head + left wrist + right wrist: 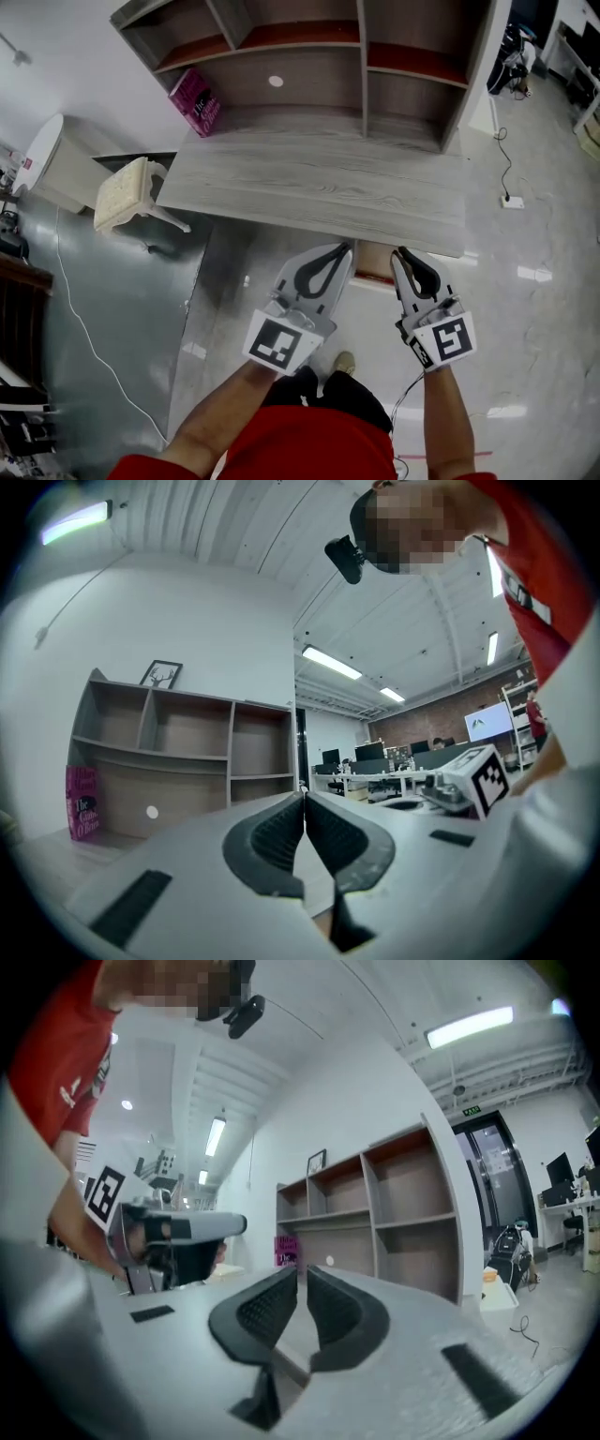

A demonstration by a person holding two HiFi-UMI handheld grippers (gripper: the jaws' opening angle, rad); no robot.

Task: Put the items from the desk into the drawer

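Nothing fully legible. Pink book (195,101) at the back left corner of the desk (319,192) has white cover lettering, too small to read. The cubes on the left gripper (343,249) and right gripper (399,251) carry black-and-white square markers (278,341), with no letters or digits. Green sign (472,1110) above the doorway (489,1194): text too small. White print on the red shirt (73,1080): unreadable.

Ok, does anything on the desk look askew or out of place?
Nothing stands out. The pink book stands at the left end of the shelf unit, and the left claw and right claw are shut and empty.
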